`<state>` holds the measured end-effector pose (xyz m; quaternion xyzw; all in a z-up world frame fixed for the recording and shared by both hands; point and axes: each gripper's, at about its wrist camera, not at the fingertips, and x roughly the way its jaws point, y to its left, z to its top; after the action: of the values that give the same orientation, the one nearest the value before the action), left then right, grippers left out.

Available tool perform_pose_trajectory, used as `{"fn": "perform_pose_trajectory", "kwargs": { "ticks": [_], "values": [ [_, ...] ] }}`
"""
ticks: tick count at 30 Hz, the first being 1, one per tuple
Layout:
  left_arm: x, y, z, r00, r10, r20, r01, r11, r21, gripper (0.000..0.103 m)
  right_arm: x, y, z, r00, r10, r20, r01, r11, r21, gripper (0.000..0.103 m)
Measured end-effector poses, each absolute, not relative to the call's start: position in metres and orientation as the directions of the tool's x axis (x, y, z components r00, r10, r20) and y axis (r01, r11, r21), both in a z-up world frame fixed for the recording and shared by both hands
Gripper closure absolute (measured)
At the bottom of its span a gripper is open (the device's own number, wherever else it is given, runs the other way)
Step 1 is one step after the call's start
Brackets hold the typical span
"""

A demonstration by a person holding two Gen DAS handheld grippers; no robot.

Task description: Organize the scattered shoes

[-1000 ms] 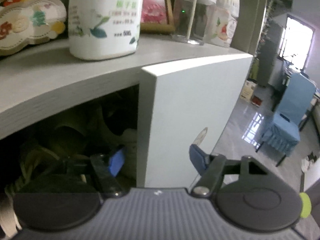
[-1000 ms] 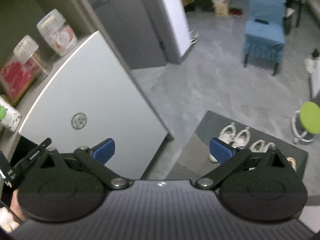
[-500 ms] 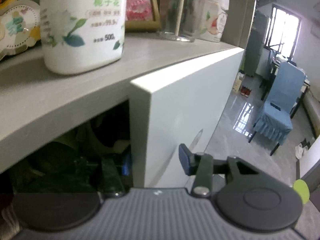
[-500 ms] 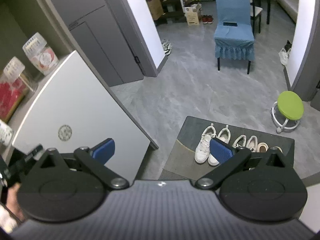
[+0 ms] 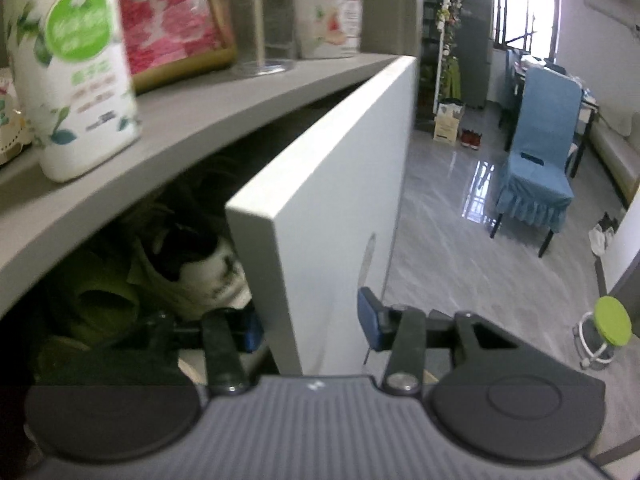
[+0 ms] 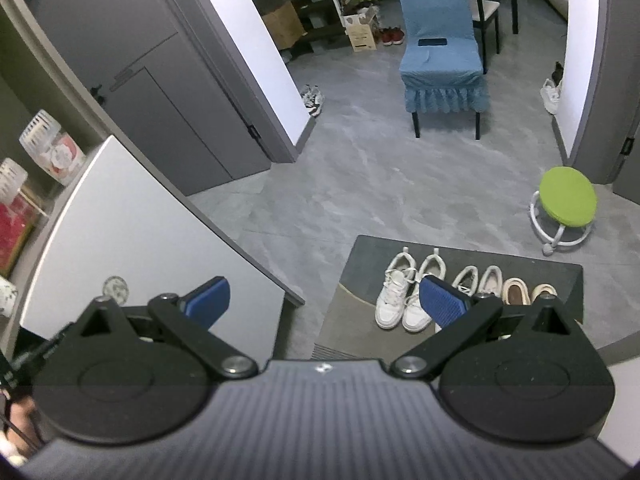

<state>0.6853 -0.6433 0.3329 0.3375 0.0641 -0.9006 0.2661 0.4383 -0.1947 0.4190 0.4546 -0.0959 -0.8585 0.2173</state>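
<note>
Six shoes (image 6: 404, 300) stand in three pairs on the dark mat (image 6: 352, 280). The left tool (image 5: 310, 320) straddles the white cabinet door (image 5: 340, 220) edge (fingers apart); the right tool (image 6: 324, 300) gapes empty above.

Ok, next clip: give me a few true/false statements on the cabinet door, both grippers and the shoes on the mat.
1. The left gripper has one finger on each side of the cabinet door edge. True.
2. The right gripper holds a white sneaker. False: its jaws are open and empty.
3. Three pairs of shoes stand in a row on the dark mat. True.
4. The cabinet is empty inside. False: a white shoe and a green one sit there.
5. The green stool stands on the mat. False: it stands on the floor beside it.
</note>
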Motion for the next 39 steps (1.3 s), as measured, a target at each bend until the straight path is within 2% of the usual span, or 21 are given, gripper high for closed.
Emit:
{"fn": "perform_pose_trajectory", "kwargs": {
  "ticks": [12,14,23,29,34,36,39],
  "values": [
    [0.631,-0.535,0.346,-0.59,-0.38,-0.712,0.484,-0.872,0.065,0.055,0.426,-0.126,0.382,-0.508,-0.528,-0.681,0.159,-0.834,0.529,0.0],
    [0.613,-0.52,0.348,-0.557,-0.382,-0.738,0.466,-0.879,0.103,0.055,0.428,-0.11,0.372,-0.51,-0.529,-0.678,0.135,-0.828,0.544,0.0],
    [0.556,-0.481,0.358,-0.475,-0.344,-0.81,0.435,-0.892,0.123,0.056,0.444,-0.02,0.323,-0.546,-0.433,-0.718,-0.043,-0.841,0.54,0.0],
    [0.511,-0.446,0.359,-0.429,-0.365,-0.826,0.422,-0.89,0.174,0.056,0.469,0.031,0.307,-0.582,-0.347,-0.736,-0.169,-0.833,0.527,0.0],
    [0.474,-0.411,0.355,-0.424,-0.412,-0.806,0.405,-0.883,0.238,0.062,0.493,0.065,0.29,-0.599,-0.285,-0.748,-0.247,-0.823,0.511,0.0],
    [0.46,-0.402,0.356,-0.421,-0.425,-0.802,0.413,-0.876,0.247,0.071,0.502,0.076,0.288,-0.606,-0.264,-0.75,-0.274,-0.816,0.509,0.0],
    [0.439,-0.39,0.358,-0.414,-0.427,-0.804,0.444,-0.866,0.232,0.07,0.51,0.087,0.286,-0.614,-0.246,-0.75,-0.304,-0.803,0.512,0.0]
  ]
}}
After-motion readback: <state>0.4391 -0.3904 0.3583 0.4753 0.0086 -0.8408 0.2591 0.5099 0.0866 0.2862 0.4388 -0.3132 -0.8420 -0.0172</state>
